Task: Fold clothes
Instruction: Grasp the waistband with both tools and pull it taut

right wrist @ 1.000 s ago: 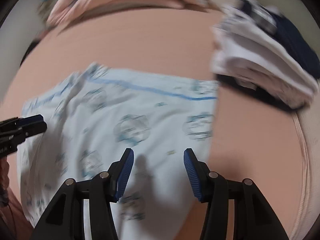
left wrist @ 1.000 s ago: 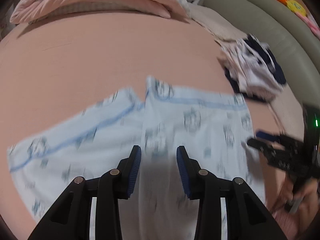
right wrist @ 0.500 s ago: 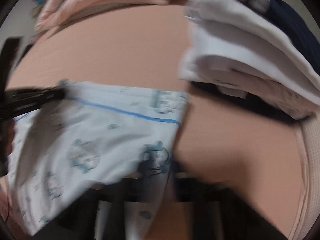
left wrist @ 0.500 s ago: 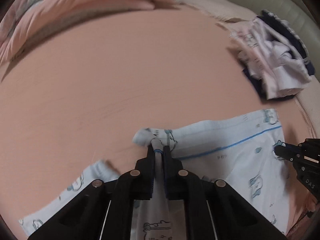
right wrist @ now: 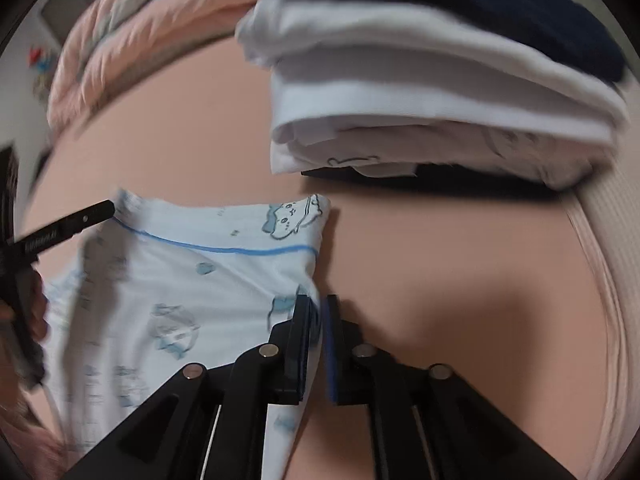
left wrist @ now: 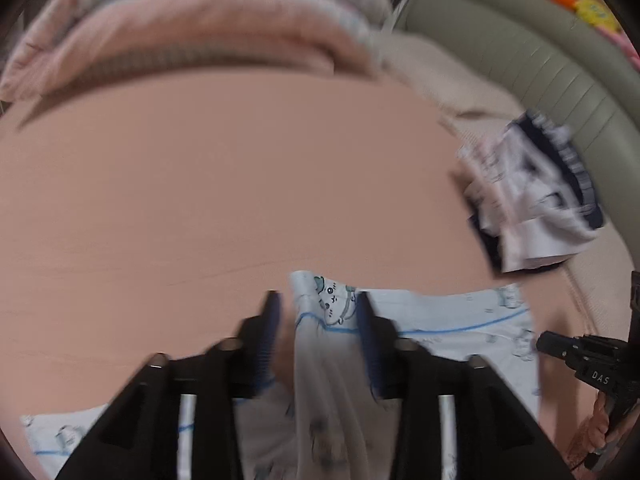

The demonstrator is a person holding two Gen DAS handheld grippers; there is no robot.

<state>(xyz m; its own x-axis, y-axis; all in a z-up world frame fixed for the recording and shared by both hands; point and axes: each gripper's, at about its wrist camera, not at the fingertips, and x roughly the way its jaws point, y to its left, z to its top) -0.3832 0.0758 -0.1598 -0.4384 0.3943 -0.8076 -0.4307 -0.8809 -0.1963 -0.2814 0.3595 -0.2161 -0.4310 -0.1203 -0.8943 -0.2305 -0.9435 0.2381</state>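
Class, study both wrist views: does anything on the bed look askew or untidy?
Yes. The pile of folded clothes beside the light blue printed garment is uneven: layers overhang and a dark piece sticks out underneath. The blue garment itself is bunched at its corner.

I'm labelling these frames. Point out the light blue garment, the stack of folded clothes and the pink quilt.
light blue garment [right wrist: 208, 280], right wrist view, its printed middle.
stack of folded clothes [right wrist: 420, 112], right wrist view, white layers.
pink quilt [left wrist: 192, 32], left wrist view, its folded bulk.

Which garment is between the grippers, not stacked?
The light blue printed garment, spread on the pink sheet; the white and navy clothes sit folded in a pile behind it.
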